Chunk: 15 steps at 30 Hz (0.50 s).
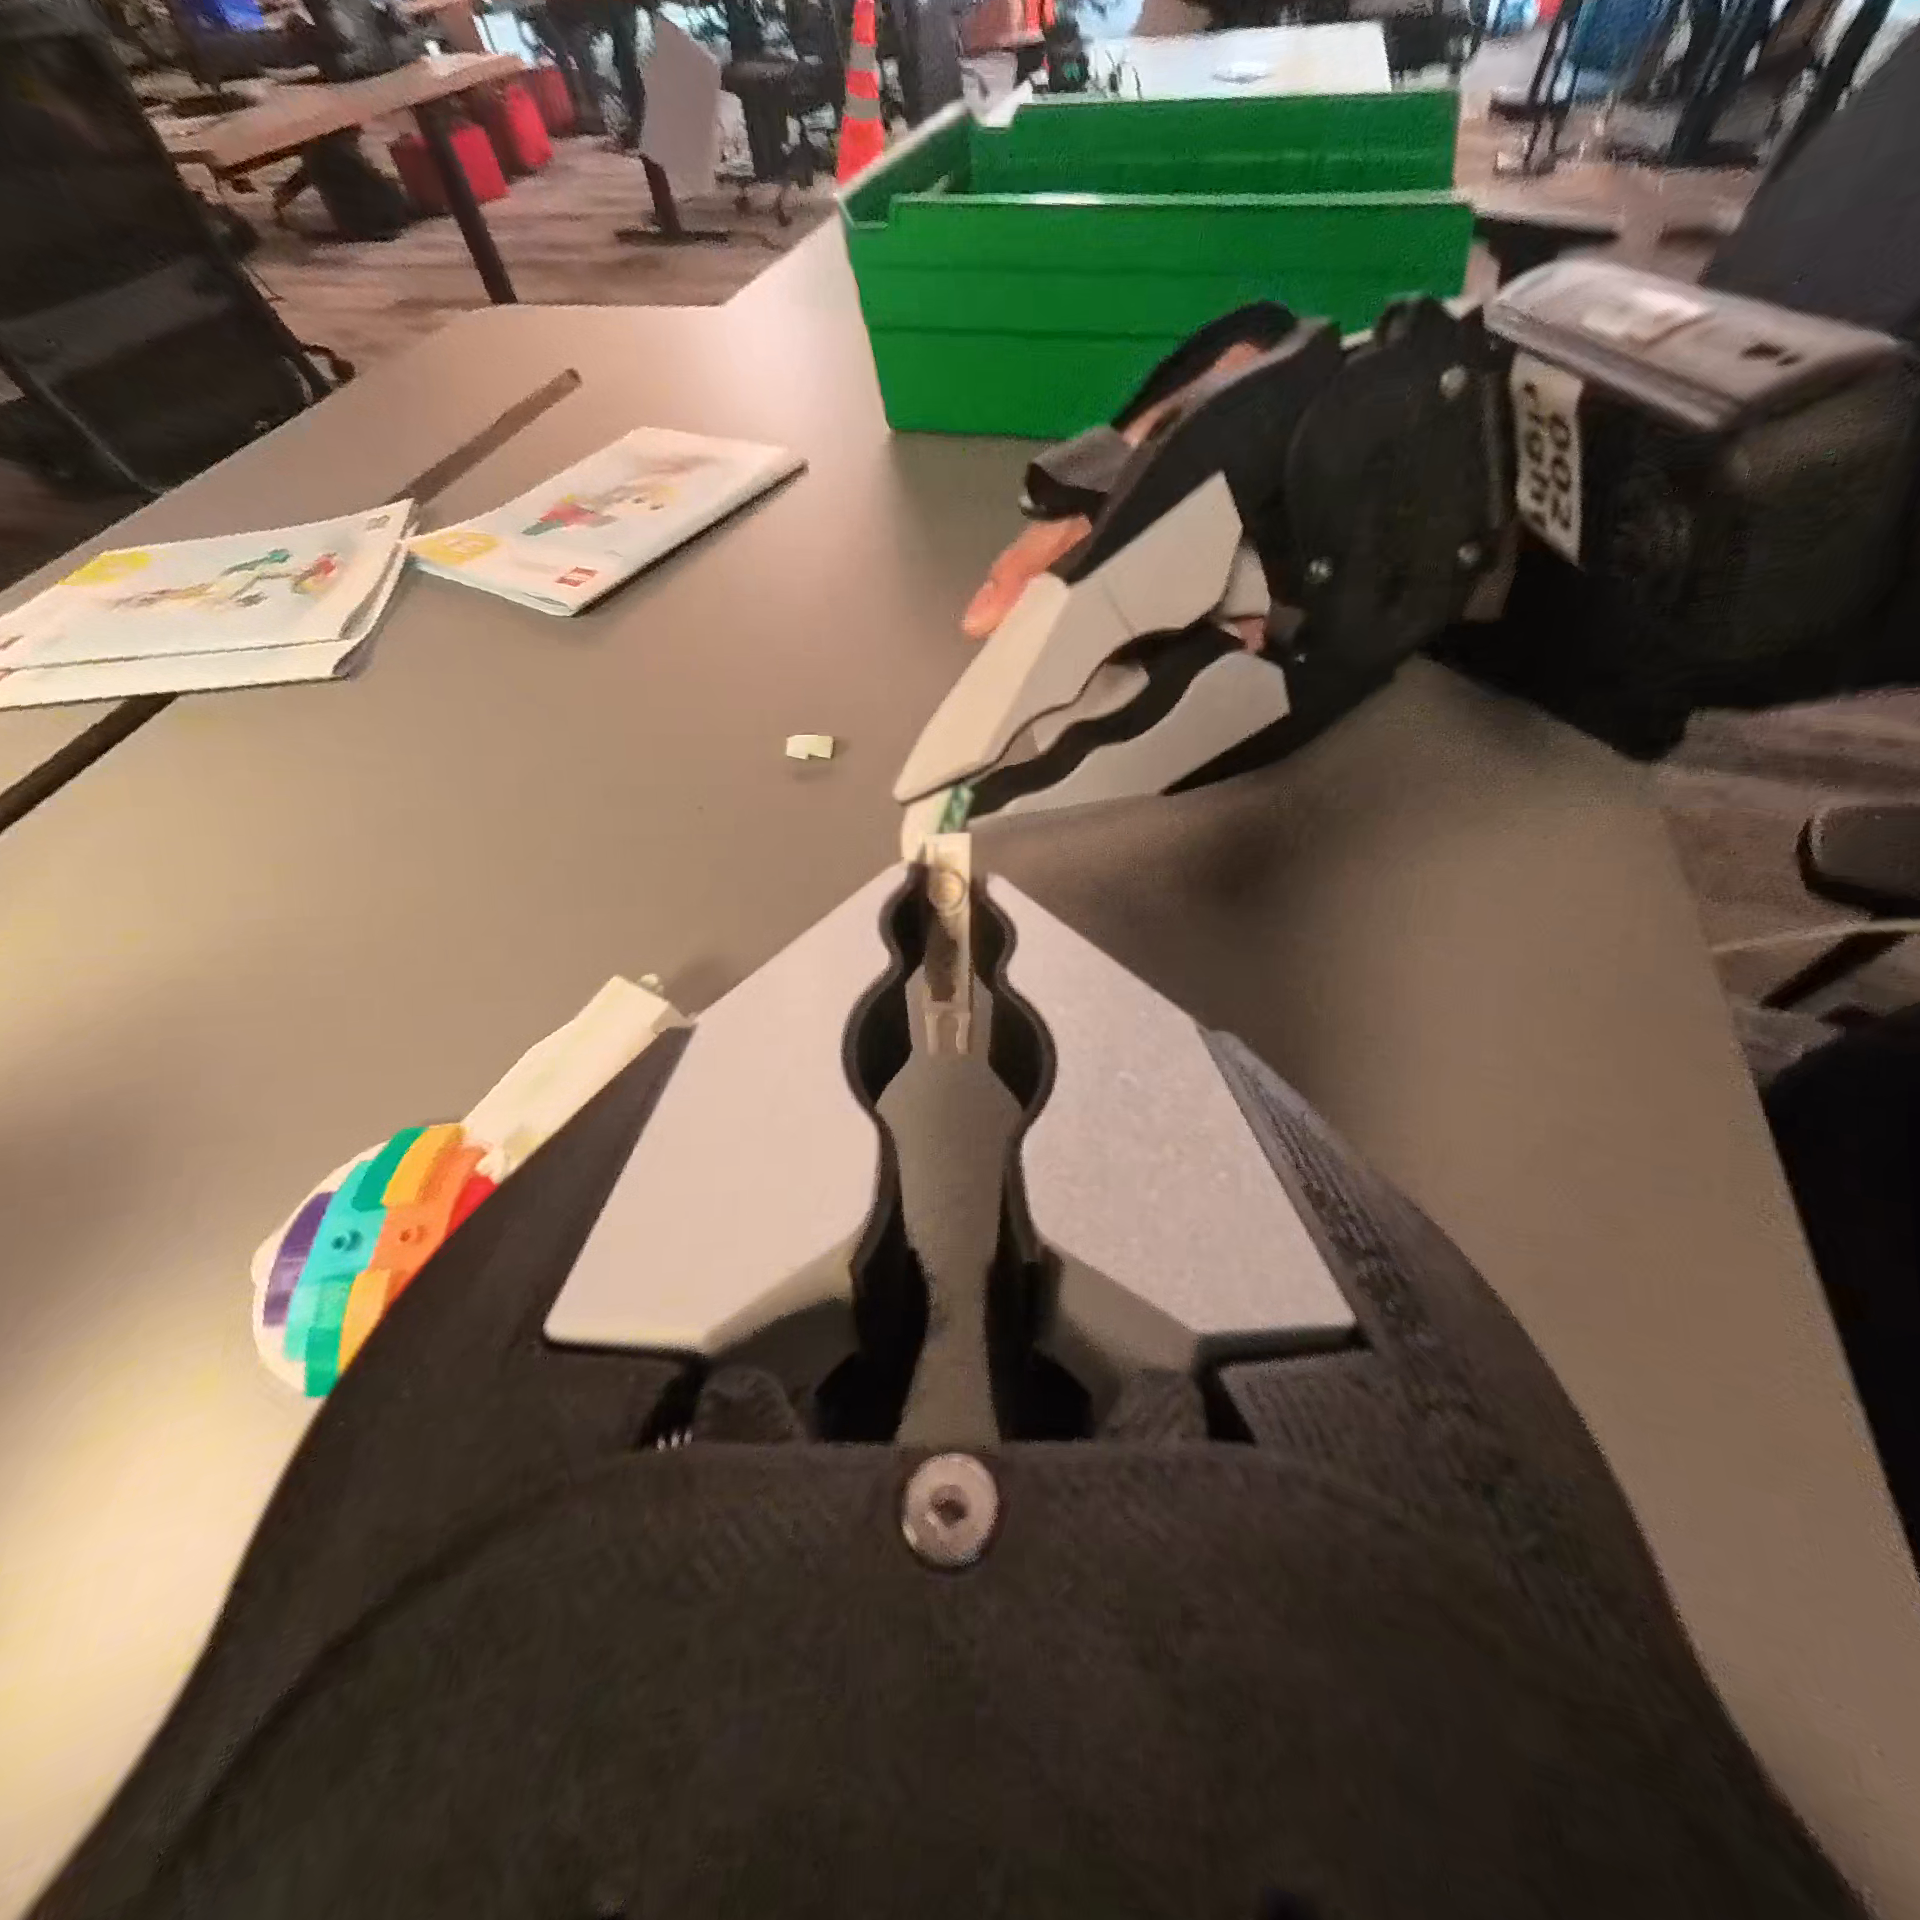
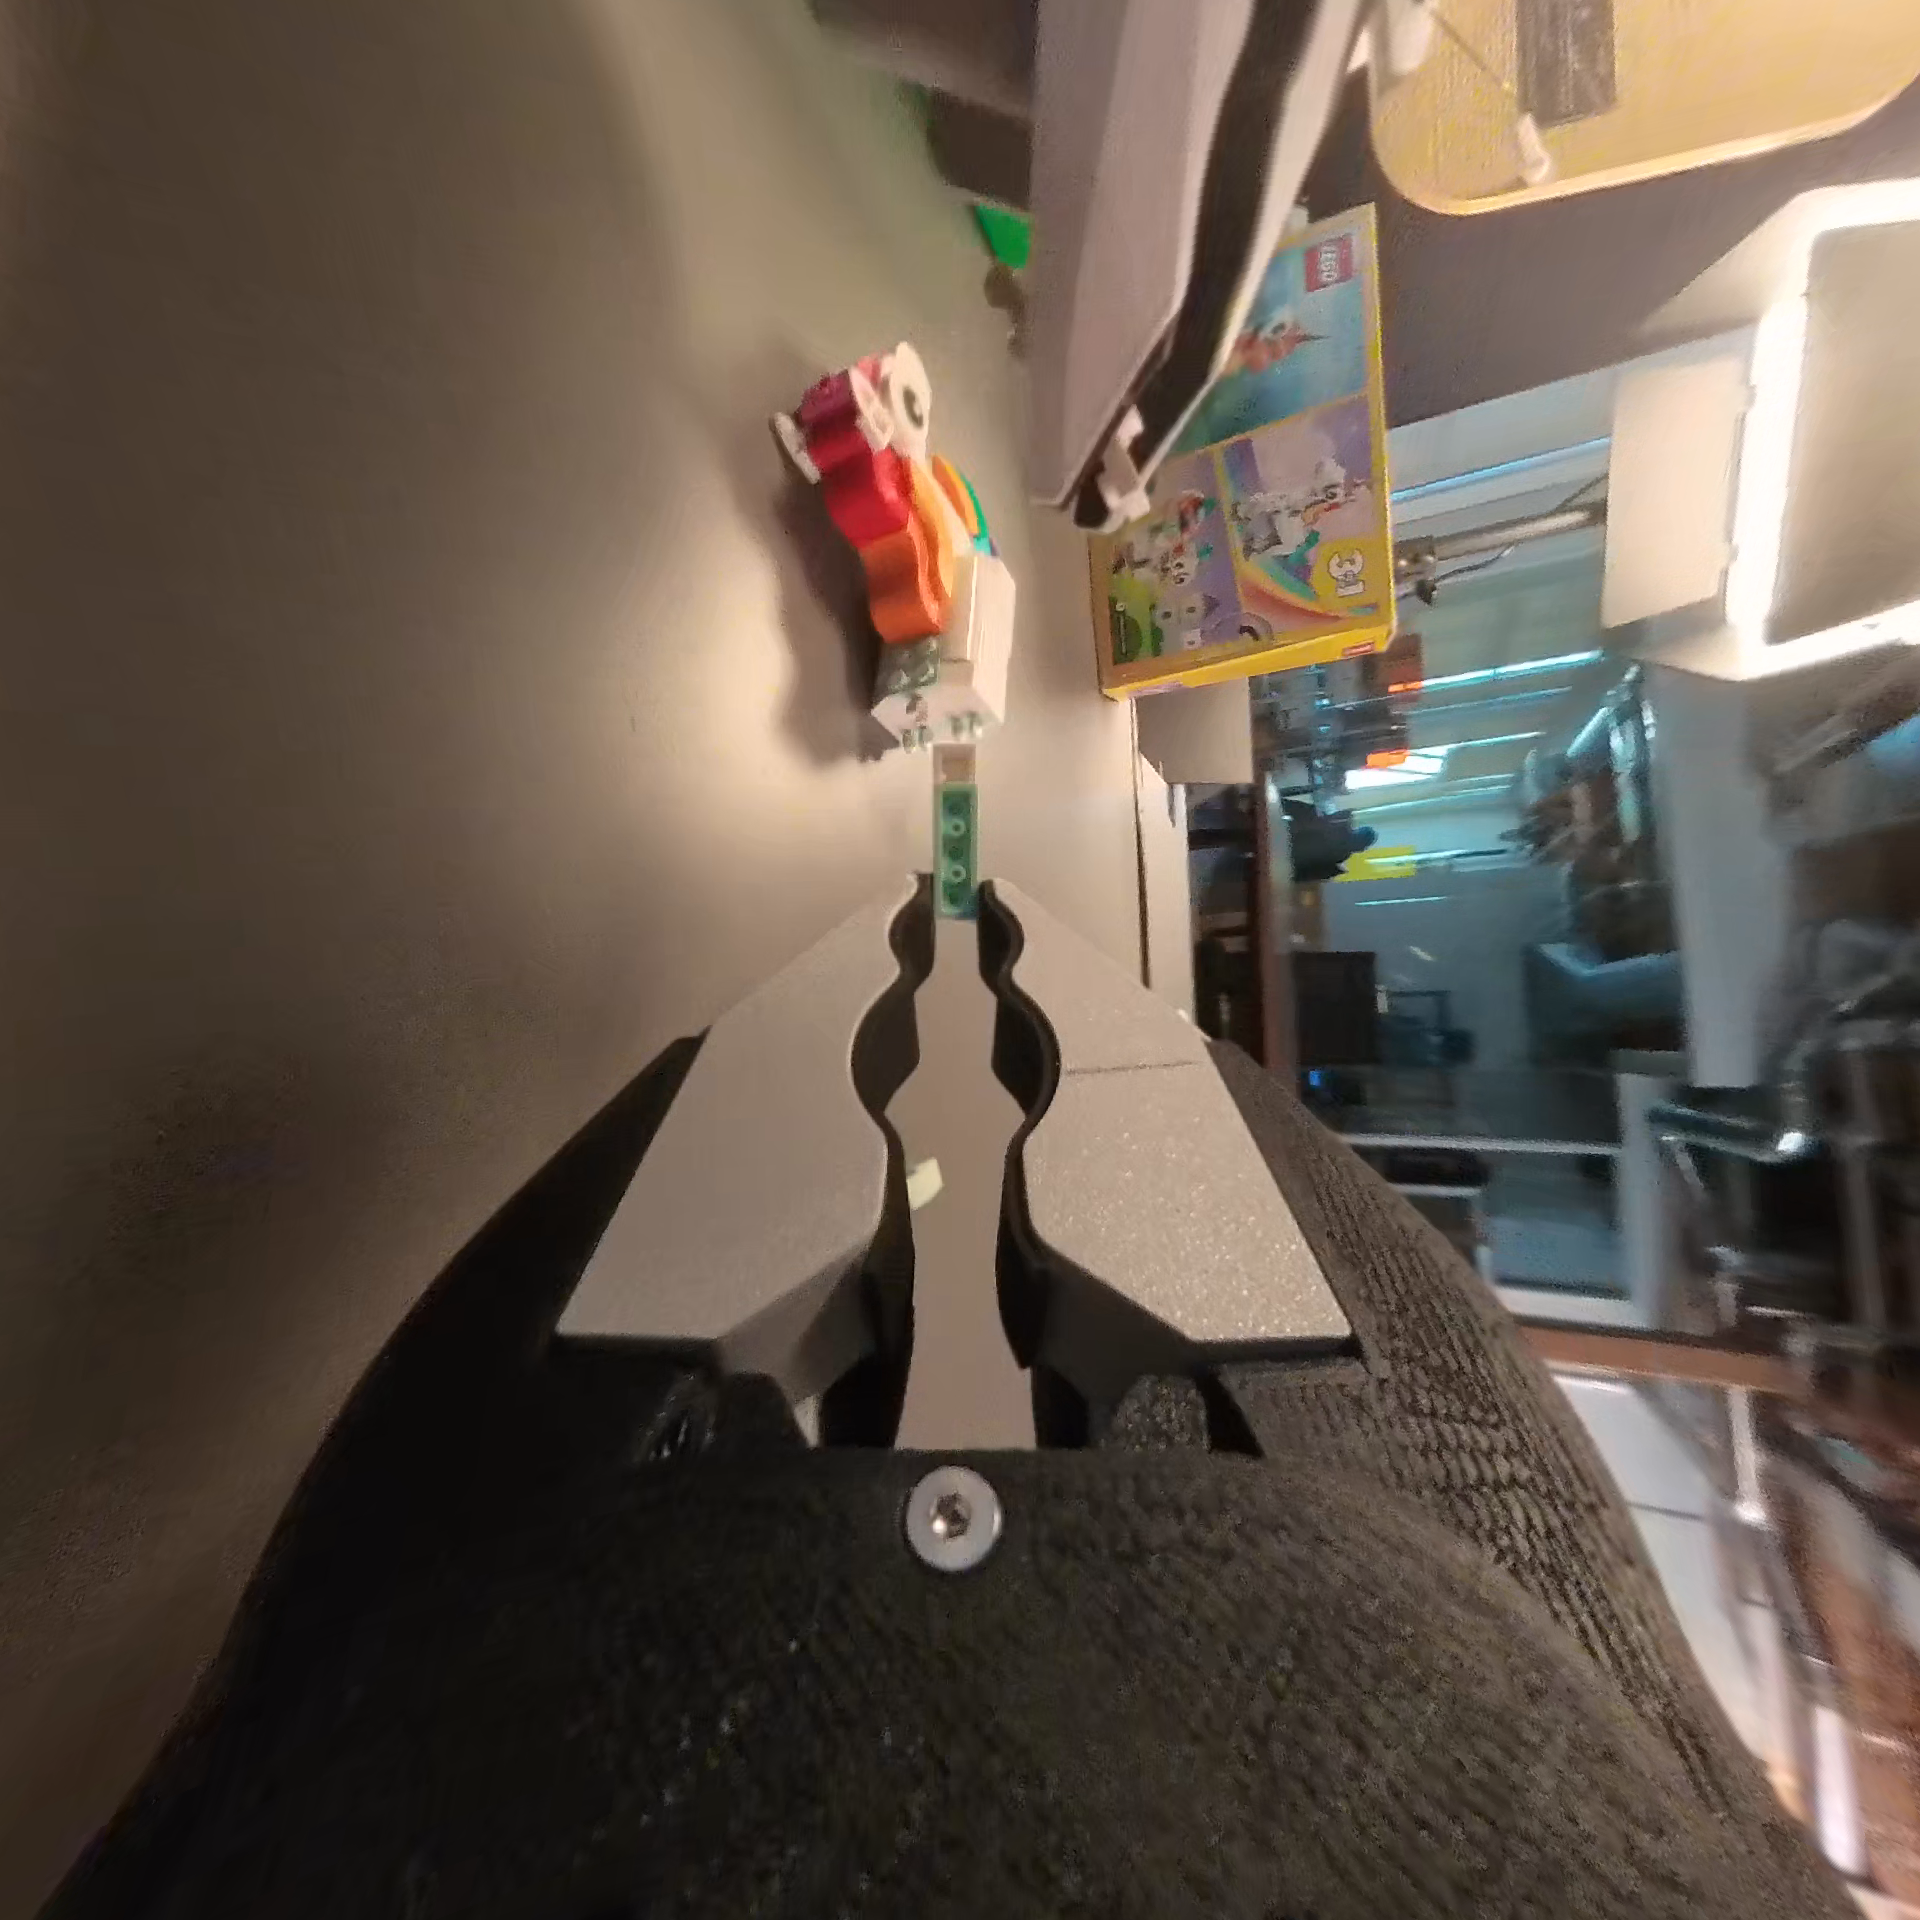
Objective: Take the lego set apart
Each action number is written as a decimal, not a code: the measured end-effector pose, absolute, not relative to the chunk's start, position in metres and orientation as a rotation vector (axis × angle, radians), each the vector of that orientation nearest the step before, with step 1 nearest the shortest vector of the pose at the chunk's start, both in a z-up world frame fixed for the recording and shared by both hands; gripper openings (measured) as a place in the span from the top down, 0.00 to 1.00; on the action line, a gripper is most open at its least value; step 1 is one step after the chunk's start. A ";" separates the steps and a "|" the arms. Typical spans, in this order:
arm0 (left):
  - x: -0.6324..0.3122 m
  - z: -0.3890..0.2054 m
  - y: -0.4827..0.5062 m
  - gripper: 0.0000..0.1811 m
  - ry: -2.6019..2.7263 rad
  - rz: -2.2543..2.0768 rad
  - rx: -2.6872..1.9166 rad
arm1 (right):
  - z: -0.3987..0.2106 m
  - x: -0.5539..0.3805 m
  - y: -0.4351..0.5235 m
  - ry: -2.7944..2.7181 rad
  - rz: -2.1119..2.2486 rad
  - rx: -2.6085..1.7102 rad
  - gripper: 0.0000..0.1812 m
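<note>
Left wrist view, taken from the green bin (image 1: pixel 1153 260) at the far edge of the grey bench (image 1: pixel 582 831) as landmark: well to the left of the bin and nearer the camera, two instruction booklets (image 1: pixel 197 608) lie flat, one overlapping the other's corner. Nearer still and left of the left claw (image 1: pixel 948 883), the rainbow-coloured lego assembly (image 1: pixel 364 1257) with a white block projecting from it rests on the bench, partly hidden by the claw's body. A small pale loose piece (image 1: pixel 809 747) lies on the bare surface between booklets and claws. The left claw is closed on a slim white lego piece (image 1: pixel 948 935), held upright between its tips. In front of the bin and to the right, the right claw (image 1: pixel 925 800) reaches in from the side, its tips meeting the left claw's tips; a human finger (image 1: pixel 1013 582) shows beside it. Right wrist view, rotated so that the bench stands as a vertical surface on the left: the rainbow assembly (image 2: pixel 904 540) lies beyond the tips, red and orange curved bricks uppermost, white block toward the claw. The right claw (image 2: pixel 956 894) is closed on a narrow green studded plate (image 2: pixel 956 852), whose far end joins a small white piece just short of the assembly. To the right, a yellow-edged lego box (image 2: pixel 1247 457) stands at the bench edge.
</note>
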<state>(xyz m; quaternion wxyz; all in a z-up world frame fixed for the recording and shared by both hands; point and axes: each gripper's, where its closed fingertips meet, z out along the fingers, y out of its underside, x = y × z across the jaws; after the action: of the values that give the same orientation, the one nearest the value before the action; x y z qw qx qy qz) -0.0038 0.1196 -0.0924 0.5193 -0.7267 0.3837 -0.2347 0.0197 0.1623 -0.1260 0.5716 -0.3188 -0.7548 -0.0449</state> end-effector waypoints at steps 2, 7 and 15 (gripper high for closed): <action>-0.005 -0.092 0.122 0.96 0.856 -0.642 -1.753 | -0.135 0.020 0.160 -1.806 -0.049 -0.803 0.97; 0.008 -0.088 0.111 0.96 0.753 -1.056 -1.774 | -0.159 0.023 0.146 -1.865 0.494 -1.228 0.91; 0.016 -0.119 0.128 0.96 1.021 -0.349 -1.700 | -0.126 0.025 0.136 -1.611 1.198 -1.466 0.81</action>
<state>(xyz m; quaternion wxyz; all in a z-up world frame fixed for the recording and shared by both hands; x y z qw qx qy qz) 0.0156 0.1279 -0.1187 0.5347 -0.7135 0.4285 -0.1465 0.0248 0.1359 -0.1258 0.3217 -0.5584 -0.6136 0.4563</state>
